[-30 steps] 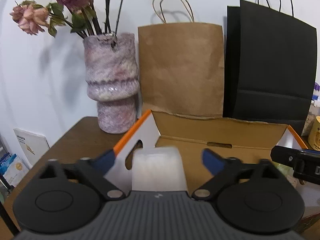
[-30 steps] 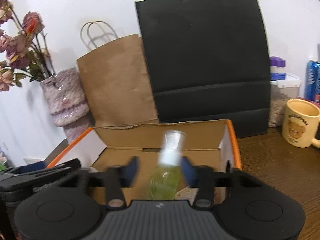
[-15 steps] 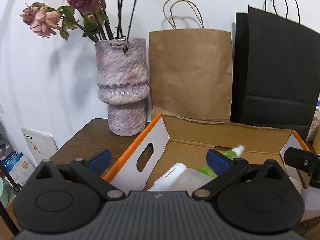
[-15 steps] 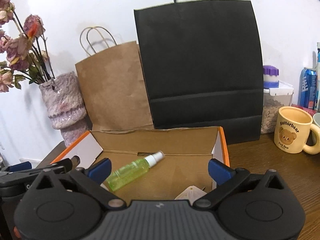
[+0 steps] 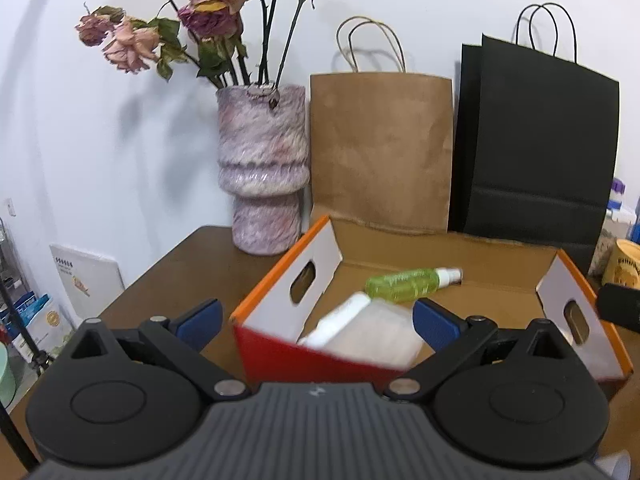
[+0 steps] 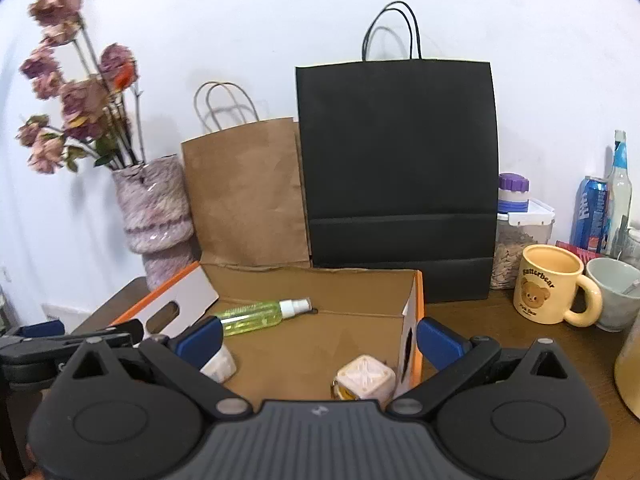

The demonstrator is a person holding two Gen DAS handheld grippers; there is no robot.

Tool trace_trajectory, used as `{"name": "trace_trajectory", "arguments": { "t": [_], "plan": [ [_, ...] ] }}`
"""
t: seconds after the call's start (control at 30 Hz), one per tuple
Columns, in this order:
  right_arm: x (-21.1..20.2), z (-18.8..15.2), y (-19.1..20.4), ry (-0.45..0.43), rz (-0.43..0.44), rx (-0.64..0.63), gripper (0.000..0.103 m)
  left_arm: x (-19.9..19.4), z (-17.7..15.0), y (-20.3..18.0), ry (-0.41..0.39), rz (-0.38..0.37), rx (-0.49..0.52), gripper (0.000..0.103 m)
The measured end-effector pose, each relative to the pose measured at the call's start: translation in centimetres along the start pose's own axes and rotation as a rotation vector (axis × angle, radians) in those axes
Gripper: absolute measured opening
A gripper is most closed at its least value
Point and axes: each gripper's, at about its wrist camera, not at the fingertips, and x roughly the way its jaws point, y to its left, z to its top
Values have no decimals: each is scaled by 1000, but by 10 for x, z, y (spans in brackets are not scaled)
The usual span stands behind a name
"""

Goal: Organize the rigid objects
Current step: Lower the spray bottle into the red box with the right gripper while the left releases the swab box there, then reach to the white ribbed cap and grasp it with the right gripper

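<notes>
An open cardboard box (image 5: pixel 330 250) with orange edges stands on the wooden table. A green spray bottle (image 5: pixel 412 282) lies on its floor near the back wall. In front of that rests a white translucent bottle (image 5: pixel 360 334). My left gripper (image 5: pixel 316 322) is open and empty, hanging before the box's near left corner. In the right wrist view my right gripper (image 6: pixel 319 340) is open wide and empty over the box's (image 6: pixel 320 288) front part. There the spray bottle (image 6: pixel 260 316) lies beyond it, the white bottle (image 6: pixel 218 364) behind its left finger, and a pale cube (image 6: pixel 364 378) below.
A purple vase (image 5: pixel 262 168) of dried roses, a brown paper bag (image 5: pixel 380 148) and a black bag (image 5: pixel 536 140) stand behind the box. Right of the box are a bear mug (image 6: pixel 550 292), a grey cup (image 6: pixel 614 294), a seed jar (image 6: pixel 520 236), a can and a bottle.
The left gripper let go of the white bottle and the right let go of the spray bottle; both now lie in the box. Both grippers opened wide and drew back.
</notes>
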Motion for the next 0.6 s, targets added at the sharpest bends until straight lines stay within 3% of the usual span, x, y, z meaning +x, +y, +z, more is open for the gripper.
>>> {"name": "trace_trajectory", "arguments": {
  "t": [0.6],
  "plan": [
    [-87, -42, -34, 16, -3, -84, 103, -63, -44, 13, 89, -21, 2, 103]
  ]
}}
